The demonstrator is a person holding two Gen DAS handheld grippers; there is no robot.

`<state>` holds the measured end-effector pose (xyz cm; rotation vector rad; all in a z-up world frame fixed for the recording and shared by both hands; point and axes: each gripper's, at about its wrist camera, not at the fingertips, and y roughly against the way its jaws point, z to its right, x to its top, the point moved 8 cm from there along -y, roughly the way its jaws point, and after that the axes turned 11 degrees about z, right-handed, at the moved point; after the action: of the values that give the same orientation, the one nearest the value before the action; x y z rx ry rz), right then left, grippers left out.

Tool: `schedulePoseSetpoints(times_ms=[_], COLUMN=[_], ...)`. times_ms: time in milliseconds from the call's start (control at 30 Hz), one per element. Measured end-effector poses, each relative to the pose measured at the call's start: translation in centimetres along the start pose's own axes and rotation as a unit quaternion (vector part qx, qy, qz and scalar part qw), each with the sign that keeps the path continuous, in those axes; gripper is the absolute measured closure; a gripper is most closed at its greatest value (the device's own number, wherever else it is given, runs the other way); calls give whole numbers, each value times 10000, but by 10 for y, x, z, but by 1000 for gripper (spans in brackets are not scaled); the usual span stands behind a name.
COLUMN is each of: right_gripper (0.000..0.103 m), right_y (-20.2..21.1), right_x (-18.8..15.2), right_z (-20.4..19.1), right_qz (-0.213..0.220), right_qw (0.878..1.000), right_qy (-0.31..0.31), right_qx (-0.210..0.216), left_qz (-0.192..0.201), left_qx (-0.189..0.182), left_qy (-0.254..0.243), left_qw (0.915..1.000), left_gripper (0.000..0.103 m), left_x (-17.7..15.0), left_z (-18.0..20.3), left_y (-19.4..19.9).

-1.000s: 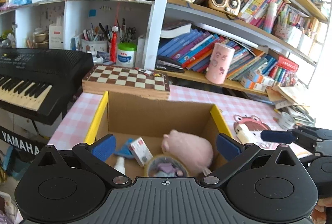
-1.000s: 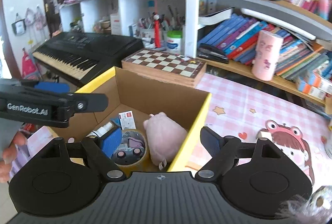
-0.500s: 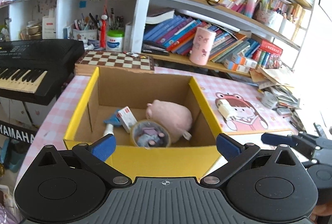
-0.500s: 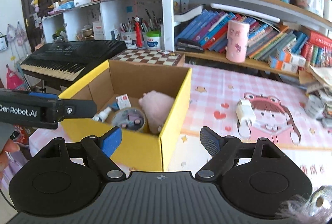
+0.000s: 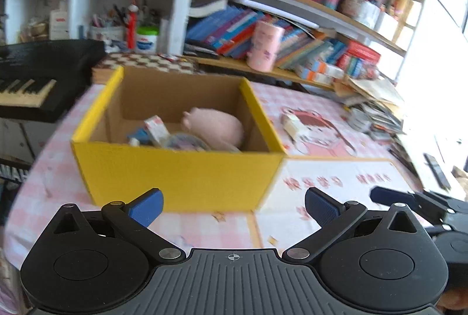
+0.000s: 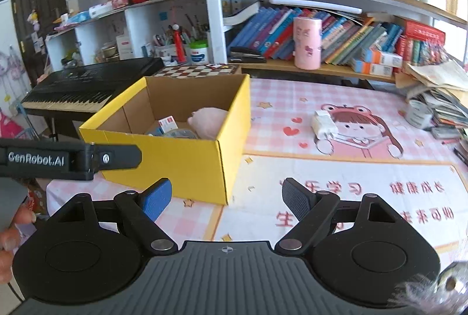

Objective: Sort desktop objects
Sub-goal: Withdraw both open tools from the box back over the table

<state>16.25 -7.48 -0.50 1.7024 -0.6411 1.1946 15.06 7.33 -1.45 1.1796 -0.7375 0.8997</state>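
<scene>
A yellow cardboard box (image 5: 175,174) (image 6: 181,157) stands on the pink checked table. Inside it lie a pink plush pig (image 5: 216,128) (image 6: 209,122), a roll of tape (image 5: 187,141), a small white-and-red carton (image 5: 156,126) (image 6: 168,123) and a small bottle. A white charger (image 6: 323,123) (image 5: 292,125) rests on the cartoon mat to the right of the box. My left gripper (image 5: 232,208) is open and empty, held in front of the box's near wall. My right gripper (image 6: 226,198) is open and empty too, near the box's front right corner.
A black keyboard (image 6: 76,90) sits left of the table, with a chessboard (image 6: 196,71) behind the box. Bookshelves with a pink cylinder (image 6: 307,43) run along the back. Stacked papers and a tin (image 6: 418,114) crowd the right edge. A hand (image 6: 11,236) shows at lower left.
Both grippers have drawn back from over the box toward the table's near side. The box now lies wholly ahead of them. Neither gripper's opening has changed.
</scene>
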Motion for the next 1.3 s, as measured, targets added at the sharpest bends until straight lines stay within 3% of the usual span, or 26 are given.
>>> schedulePoseSetpoints(times_ms=[333,500,733,1300], right_gripper=[22,22,21,21], right_y=[33,43,50,52], right_x=[-27,-32,-31,-21], right_z=[17,28,47,108], right_qz=[-195,-213,-115,-42], right_qw=[9992,9984,9974,9956], right_qy=[-102,-188,-373,-431], right_qx=[-343,-484,-604,-825], left_qz=[-252,-155,-26,213], left_qx=[-299,-450,-514,-713], left_qy=[190,403,58,136], left_qw=[9991,9981,9987,9971], left_gripper=[0,0,0,0], left_x=[-32,-33,-30,-20], left_z=[31,45,75,130], left_y=[1,4,3,-26])
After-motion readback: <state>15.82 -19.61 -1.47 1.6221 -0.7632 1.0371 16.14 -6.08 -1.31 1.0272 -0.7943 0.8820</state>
